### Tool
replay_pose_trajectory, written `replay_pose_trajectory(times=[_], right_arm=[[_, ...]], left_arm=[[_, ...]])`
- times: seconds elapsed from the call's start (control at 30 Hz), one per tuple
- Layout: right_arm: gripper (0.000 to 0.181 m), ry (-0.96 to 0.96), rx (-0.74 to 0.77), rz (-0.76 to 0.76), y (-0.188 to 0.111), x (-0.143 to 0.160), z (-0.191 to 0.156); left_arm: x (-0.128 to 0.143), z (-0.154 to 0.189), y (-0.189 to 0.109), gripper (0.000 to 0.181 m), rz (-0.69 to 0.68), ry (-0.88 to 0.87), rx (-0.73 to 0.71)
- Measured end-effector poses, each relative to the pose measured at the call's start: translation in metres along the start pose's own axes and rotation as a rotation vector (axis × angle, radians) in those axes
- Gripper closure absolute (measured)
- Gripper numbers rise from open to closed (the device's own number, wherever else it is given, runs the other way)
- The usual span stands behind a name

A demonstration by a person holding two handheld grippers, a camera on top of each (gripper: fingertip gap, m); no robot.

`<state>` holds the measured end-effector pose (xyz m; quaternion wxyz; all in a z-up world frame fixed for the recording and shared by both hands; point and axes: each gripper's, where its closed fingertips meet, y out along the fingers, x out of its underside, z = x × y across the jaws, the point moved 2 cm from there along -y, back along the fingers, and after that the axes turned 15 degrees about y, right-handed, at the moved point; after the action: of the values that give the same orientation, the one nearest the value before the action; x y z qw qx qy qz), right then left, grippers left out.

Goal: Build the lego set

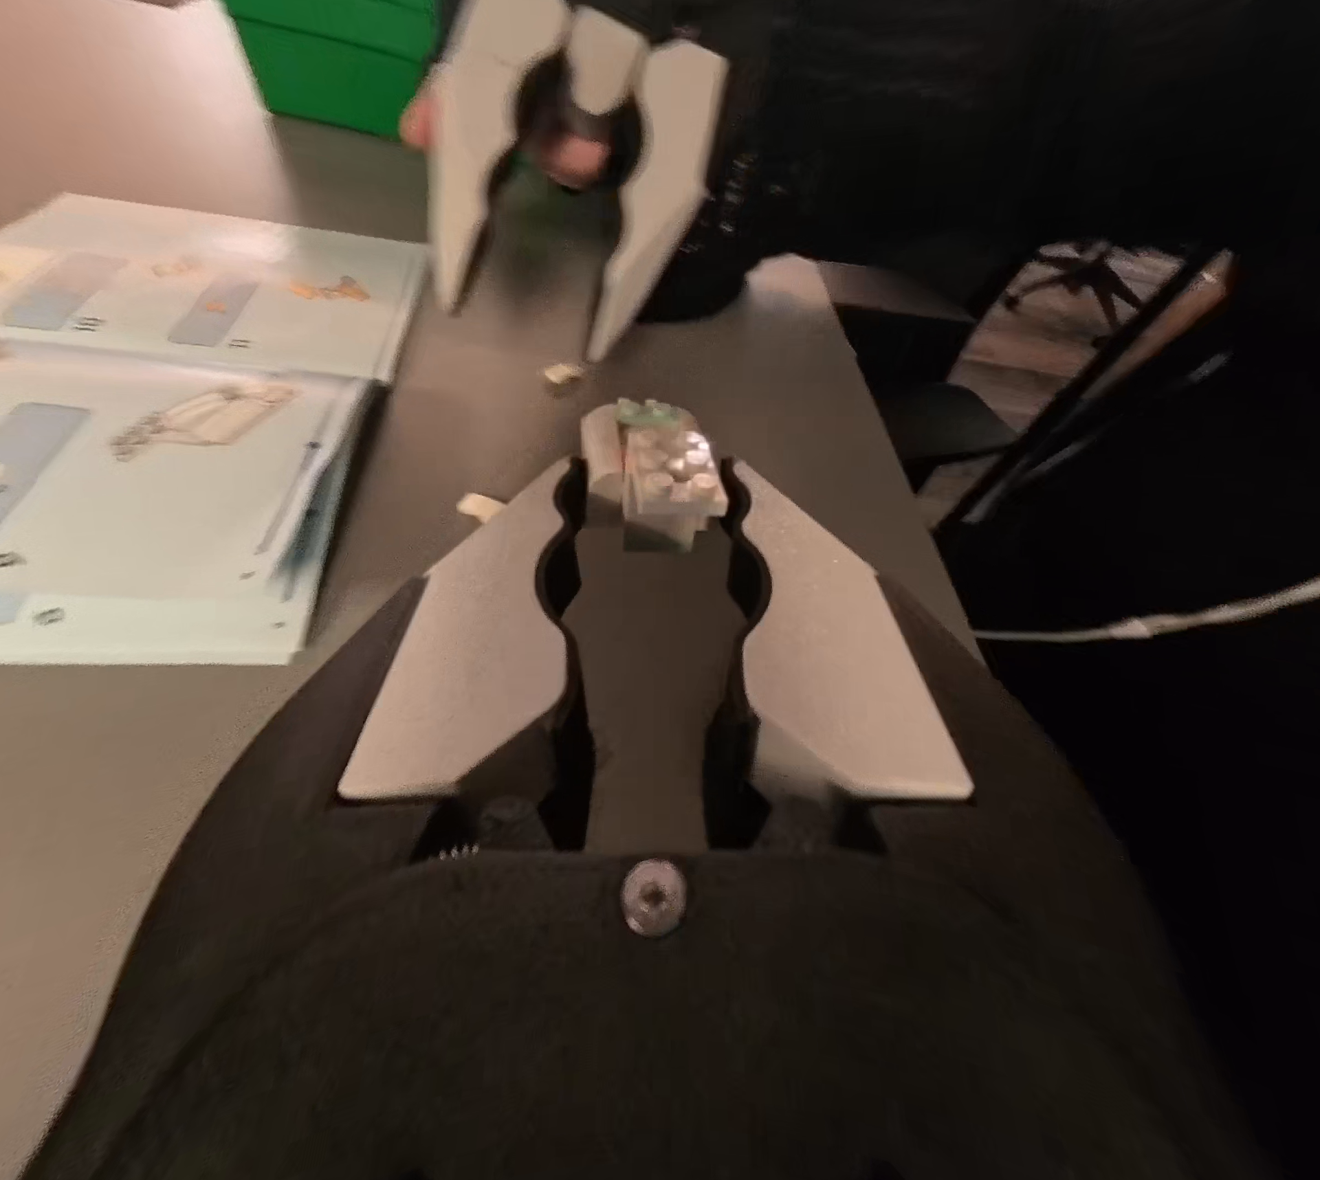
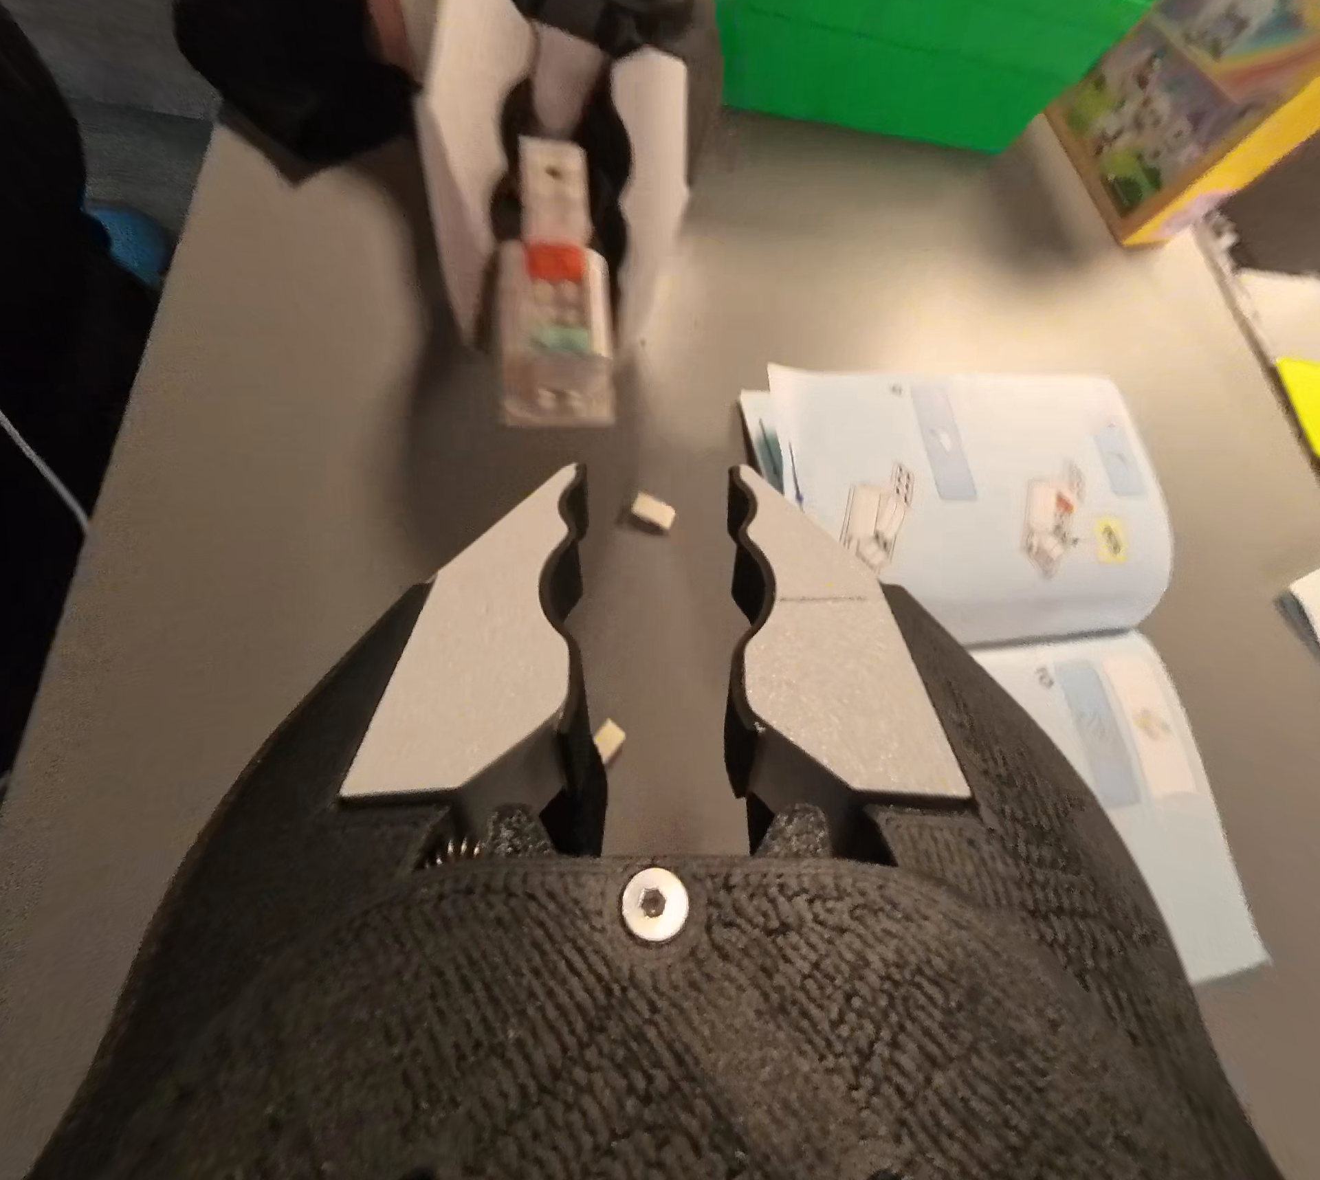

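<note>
Lying open at the left of the left wrist view, the instruction booklet [image 1: 178, 424] rests on the grey counter [image 1: 143, 753]. At centre, the left gripper [image 1: 653, 489] has its jaws clenched on the small lego build [image 1: 657, 474], held just above the counter. Above it hangs the right gripper [image 1: 528, 332], jaws released and holding nothing, a loose pale brick [image 1: 561, 374] near its tips. A green bin [image 1: 328, 3] stands at upper left. In the right wrist view, another pale brick [image 2: 651, 512] lies between the spread fingers.
</note>
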<state>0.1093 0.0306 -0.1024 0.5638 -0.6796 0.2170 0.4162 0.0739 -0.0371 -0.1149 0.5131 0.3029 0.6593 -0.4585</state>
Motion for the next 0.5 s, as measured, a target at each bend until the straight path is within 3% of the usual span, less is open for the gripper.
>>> replay_pose_trajectory(times=[0.17,0.33,0.5], right_arm=[[0.146,0.073,-0.101,-0.103,0.008,0.035,0.006],[0.152,-0.049,-0.090,-0.123,0.021,0.044,0.010],[0.153,-0.174,-0.198,-0.124,0.032,0.034,0.005]], left_arm=[[0.015,0.035,0.020,0.144,-0.168,0.205,0.081],[0.010,0.037,0.020,0.144,-0.135,0.197,0.081],[0.009,0.030,0.015,0.144,-0.107,0.126,0.083]])
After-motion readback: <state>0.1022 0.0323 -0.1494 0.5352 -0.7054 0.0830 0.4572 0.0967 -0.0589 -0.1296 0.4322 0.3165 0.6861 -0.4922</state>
